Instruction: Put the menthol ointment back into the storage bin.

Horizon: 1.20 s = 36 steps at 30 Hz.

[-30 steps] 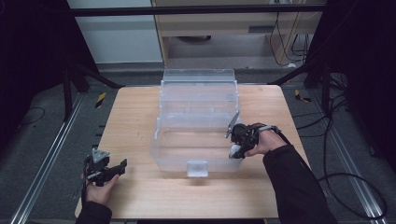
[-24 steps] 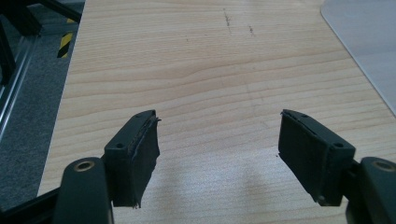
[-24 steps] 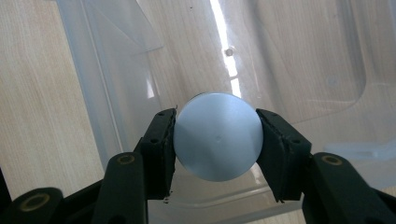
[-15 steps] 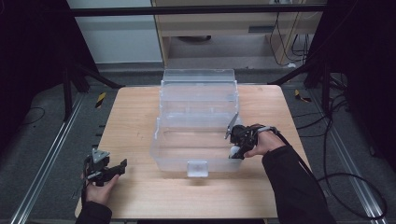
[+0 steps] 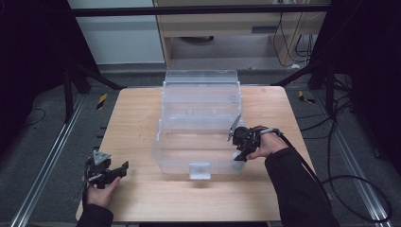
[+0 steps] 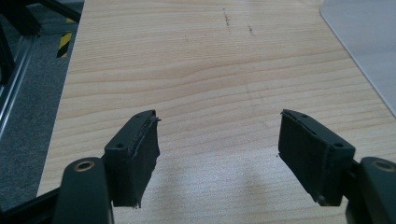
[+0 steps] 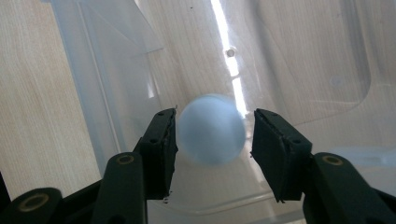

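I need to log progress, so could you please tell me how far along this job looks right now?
Done: the clear bin stands open. In hand: the right claw sits over its near right corner, a pale ball between the open jaws, apparently not gripped. Left: the left claw waits open over bare table; the goal isn't shown.

— What colour was the table (image 5: 137, 118)?
— Pale wood, fine grain, a few dark flecks at the far side.
— The box (image 5: 201, 123)?
— Clear plastic. The ball (image 7: 211, 129) was pale blue.
— And the jaws?
— Black on both grippers. Far left, yellow-and-black striped tape (image 5: 101, 100) on grey floor (image 5: 42, 137).
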{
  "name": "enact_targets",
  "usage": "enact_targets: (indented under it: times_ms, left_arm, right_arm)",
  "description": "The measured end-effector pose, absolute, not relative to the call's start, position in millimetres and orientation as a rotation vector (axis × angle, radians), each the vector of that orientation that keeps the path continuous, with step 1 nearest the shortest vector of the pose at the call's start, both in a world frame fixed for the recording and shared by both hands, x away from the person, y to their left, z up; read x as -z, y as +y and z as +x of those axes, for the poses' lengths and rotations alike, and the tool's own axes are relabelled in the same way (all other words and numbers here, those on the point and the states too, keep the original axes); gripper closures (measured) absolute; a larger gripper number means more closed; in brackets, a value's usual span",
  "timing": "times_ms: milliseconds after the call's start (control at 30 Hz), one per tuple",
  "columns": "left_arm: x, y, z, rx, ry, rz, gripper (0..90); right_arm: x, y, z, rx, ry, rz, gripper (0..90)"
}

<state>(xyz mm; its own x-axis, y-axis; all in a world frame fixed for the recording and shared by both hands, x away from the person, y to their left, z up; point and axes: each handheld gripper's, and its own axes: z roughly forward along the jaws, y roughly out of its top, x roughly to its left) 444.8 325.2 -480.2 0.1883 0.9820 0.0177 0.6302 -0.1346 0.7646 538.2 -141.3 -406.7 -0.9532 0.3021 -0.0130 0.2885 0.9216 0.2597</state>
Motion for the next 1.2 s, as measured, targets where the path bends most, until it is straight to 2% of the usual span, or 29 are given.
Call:
enact_targets:
  times_ms: [267, 633, 933, 1100, 1200]
  left_arm:
    - [479.8, 325.3, 444.6, -0.723, 1.510, 1.841, 28.2]
    - [478.7, 325.8, 443.7, -0.707, 1.503, 1.834, 33.0]
    - [478.9, 325.7, 443.6, -0.705, 1.506, 1.833, 34.2]
    - [479.0, 325.2, 443.6, -0.706, 1.507, 1.835, 33.9]
    - [478.8, 325.1, 443.3, -0.711, 1.505, 1.836, 33.7]
  right_arm:
    - [402.8, -143.1, 536.4, -0.411, 3.007, 0.477, 48.3]
    - [374.9, -157.4, 521.6, -0.701, 2.751, 0.614, 28.5]
    - [354.7, -187.4, 496.2, -0.920, 2.509, 0.763, 27.4]
    - [357.5, -205.6, 482.8, -0.990, 2.428, 0.807, 27.2]
    - [364.2, -217.7, 476.3, -1.022, 2.375, 0.861, 24.2]
